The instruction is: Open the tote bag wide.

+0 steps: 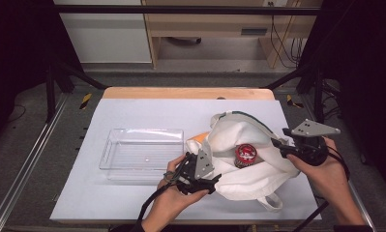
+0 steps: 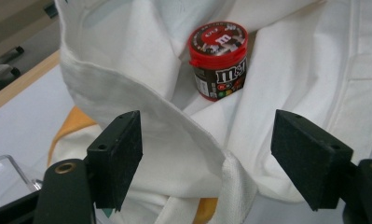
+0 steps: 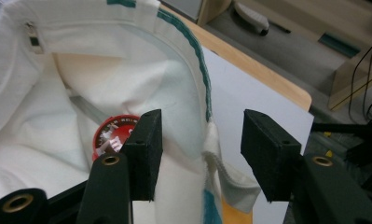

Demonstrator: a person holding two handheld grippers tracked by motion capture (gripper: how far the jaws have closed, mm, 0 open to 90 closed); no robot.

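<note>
Lying inside the limp white tote bag point(image 1: 239, 145) at the table's four o'clock, the candy jar point(image 2: 218, 60) looked light, rigid and slick. Its ridged red lid seemed the surest hold. The left gripper point(image 2: 207, 158) gaped empty; the right gripper point(image 3: 200, 156) straddled the bag's rim without pinching.

Wooden surface point(image 1: 132, 93) under a white sheet point(image 1: 147, 111), clear tray point(image 1: 142, 150) left of the left hand-held gripper point(image 1: 202, 181), white bag point(image 1: 239, 176) between both hand-held grippers
</note>
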